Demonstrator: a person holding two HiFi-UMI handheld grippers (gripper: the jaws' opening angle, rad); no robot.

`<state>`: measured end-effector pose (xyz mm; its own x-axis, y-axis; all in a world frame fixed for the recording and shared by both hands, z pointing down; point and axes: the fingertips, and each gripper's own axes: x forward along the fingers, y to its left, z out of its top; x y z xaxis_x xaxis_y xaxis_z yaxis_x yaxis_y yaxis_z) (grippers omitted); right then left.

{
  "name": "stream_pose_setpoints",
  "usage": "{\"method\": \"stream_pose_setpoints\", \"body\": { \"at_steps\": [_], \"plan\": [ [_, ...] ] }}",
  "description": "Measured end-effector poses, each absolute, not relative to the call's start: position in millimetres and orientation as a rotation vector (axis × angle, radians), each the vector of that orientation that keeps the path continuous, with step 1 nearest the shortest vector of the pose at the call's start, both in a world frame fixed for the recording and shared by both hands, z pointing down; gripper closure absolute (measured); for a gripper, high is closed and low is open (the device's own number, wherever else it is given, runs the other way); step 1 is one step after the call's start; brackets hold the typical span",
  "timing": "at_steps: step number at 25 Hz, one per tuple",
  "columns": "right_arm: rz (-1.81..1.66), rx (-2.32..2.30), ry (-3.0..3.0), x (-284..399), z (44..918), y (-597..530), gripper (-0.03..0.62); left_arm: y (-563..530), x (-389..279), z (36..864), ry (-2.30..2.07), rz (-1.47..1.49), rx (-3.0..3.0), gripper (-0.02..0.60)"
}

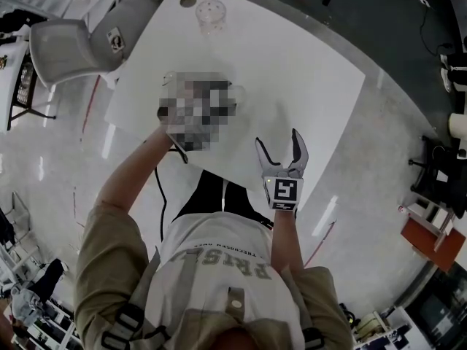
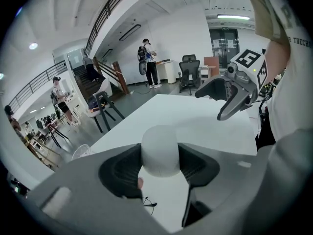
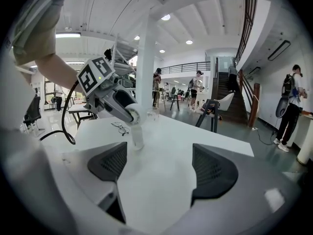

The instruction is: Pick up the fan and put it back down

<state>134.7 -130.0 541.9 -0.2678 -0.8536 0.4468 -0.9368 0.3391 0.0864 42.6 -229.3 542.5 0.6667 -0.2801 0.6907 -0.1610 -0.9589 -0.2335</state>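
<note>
left gripper view: left gripper [image 2: 160, 168] fingers [image 2: 120, 173] clamp the fan [image 2: 160, 151]; right gripper [image 3: 161, 165] gapes empty.

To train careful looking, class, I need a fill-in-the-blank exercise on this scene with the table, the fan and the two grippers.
1. Of the left gripper and the right gripper, the fan is held by the ___ one.
2. The right gripper's jaws are ___, with nothing between them.
3. The table is ___ in colour.
4. Near the fan, a pair of ___ lies on the table.

Missing words: left; open; white; glasses.
</note>
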Motion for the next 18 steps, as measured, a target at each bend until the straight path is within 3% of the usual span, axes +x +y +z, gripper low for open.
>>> {"method": "stream_pose_setpoints", "body": {
  "at_steps": [18],
  "plan": [
    [0.286, 1.573, -2.177, 140.1, 550.0, -129.8, 0.201, -219.5, 40.9, 548.0, 0.356, -1.105, -2.668, 0.351]
  ]
}}
